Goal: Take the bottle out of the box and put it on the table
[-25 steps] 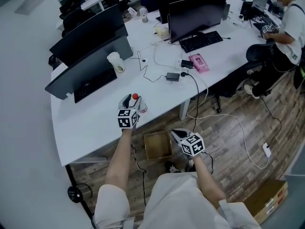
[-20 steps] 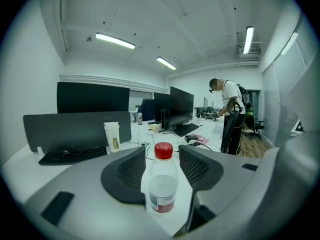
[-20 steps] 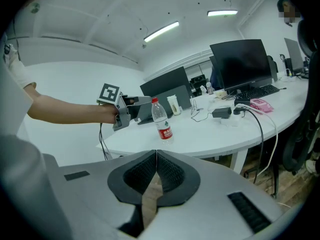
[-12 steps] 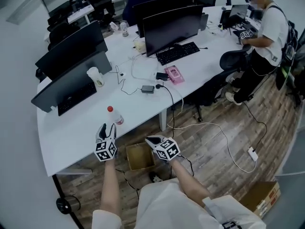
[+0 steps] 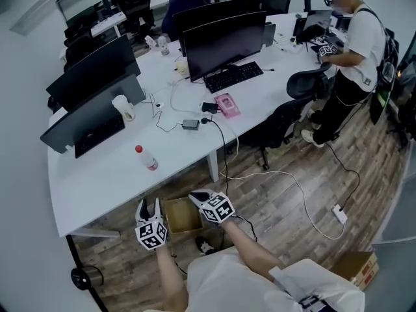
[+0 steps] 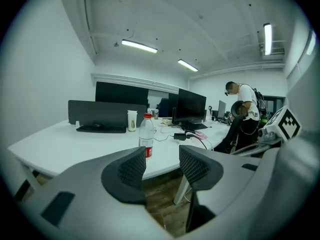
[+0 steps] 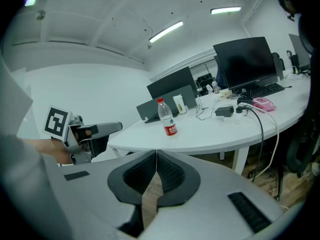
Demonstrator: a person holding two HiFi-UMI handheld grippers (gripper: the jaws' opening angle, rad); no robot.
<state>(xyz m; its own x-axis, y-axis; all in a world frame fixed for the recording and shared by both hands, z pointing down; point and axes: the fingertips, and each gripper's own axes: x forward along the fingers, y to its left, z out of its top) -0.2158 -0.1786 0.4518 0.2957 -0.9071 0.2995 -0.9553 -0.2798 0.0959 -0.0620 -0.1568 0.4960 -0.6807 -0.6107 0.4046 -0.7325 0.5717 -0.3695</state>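
Two grippers are held low over the floor [image 5: 273, 200], short of the table [image 5: 97, 181] edge. The left gripper [image 5: 149, 206] is pointed toward the table; its jaws are spread and nothing is gripped between them. The right gripper [image 5: 196, 197] is held just beside it, to its right, with its jaws pressed together and nothing caught in them.

The bottle [image 5: 145, 157] is stood upright on the table, near the front edge and well apart from both grippers. It is clear, with a red cap and a red label. In the left gripper view it is seen past the left jaw, out on the tabletop; in the right gripper view it is seen above the closed jaws, likewise on the table.

The box [image 5: 182, 214], of brown cardboard and open at the top, is set on the floor by the table edge, between the two grippers in the head view.

Farther back on the table, a cup [image 5: 123, 106] is stood beside a keyboard [image 5: 97, 134] in front of a monitor [image 5: 97, 106]. A pink item [image 5: 227, 104] and a black adapter [image 5: 190, 124] with cables are laid near the middle. A person [image 5: 354, 41] is seen standing at the far end of the table, beside a chair [image 5: 305, 83].
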